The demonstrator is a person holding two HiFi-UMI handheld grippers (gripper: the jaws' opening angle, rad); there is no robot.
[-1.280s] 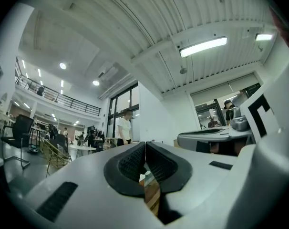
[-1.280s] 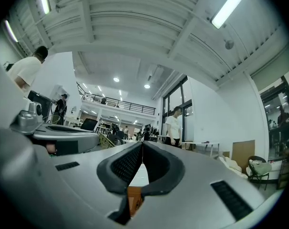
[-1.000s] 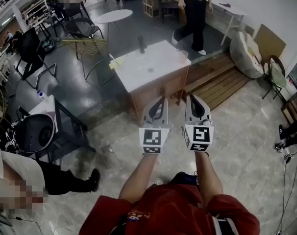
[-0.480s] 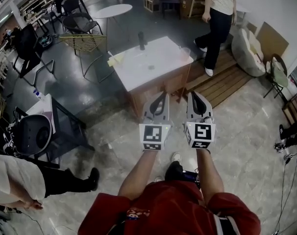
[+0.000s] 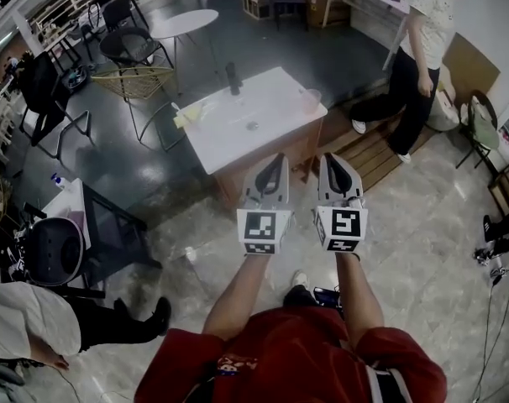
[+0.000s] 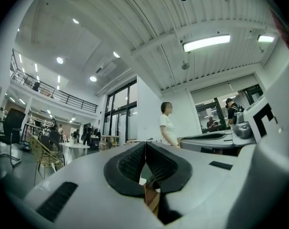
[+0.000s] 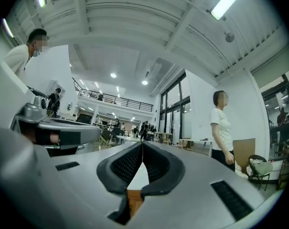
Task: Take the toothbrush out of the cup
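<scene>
No legible text or numbers

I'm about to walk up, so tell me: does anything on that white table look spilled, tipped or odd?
Nothing stands out. On the white-topped wooden table, the pale translucent cup and the dark cylindrical container both stand upright, and no spill shows. Any toothbrush is too small to make out.

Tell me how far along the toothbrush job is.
Nothing looks done yet. Nothing is in hand: the left gripper and right gripper are shut and empty, side by side, short of the white square table. Left: reach the pale translucent cup at its right corner; no toothbrush can be made out.
</scene>
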